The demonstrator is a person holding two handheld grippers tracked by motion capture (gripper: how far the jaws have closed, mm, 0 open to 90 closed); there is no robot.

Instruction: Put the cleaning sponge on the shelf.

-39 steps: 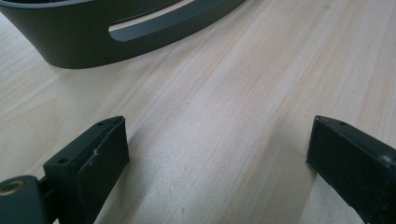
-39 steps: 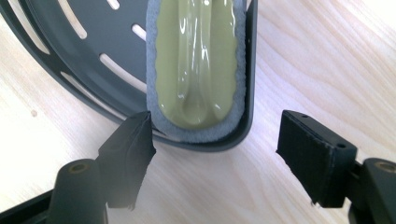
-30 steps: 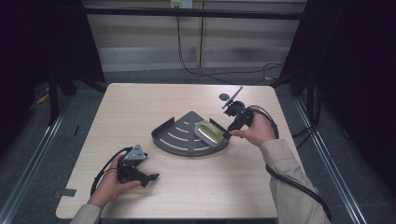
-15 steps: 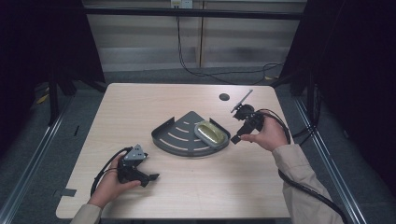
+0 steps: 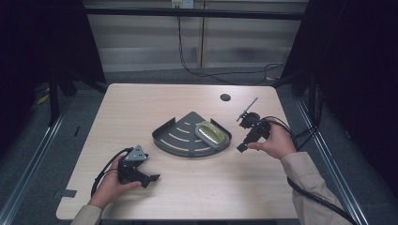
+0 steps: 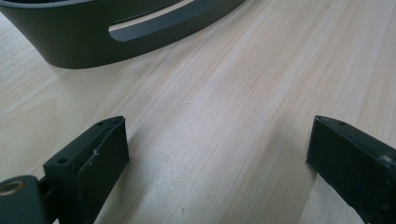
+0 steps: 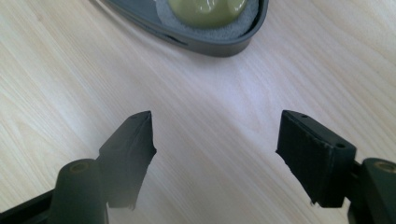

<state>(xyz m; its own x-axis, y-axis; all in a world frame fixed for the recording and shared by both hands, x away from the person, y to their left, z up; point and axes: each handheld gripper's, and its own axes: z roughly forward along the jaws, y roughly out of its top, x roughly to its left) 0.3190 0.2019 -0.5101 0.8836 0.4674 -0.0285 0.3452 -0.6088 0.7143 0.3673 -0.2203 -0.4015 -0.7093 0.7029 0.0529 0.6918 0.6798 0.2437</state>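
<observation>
A dark grey fan-shaped tray [image 5: 176,136] lies in the middle of the table. At its right corner rests an olive-green rounded object [image 5: 212,133] on a grey pad; the right gripper view shows that object [image 7: 208,9] at the top. My right gripper [image 5: 242,146] hovers just right of the tray, open and empty over bare wood [image 7: 215,135]. My left gripper [image 5: 152,177] rests near the front left of the table, open with nothing between its jaws. In the left gripper view the tray wall [image 6: 93,32] rises ahead of that gripper [image 6: 217,149].
A small dark round hole [image 5: 225,97] sits near the table's far right. A thin dark rod-like tool [image 5: 247,110] lies just beyond my right hand. Cables trail from both grippers. Metal frame rails run along both sides of the table.
My right gripper has drawn back from the tray's right corner toward the right and the front. The green object stays in the tray. The left hand has not moved.
</observation>
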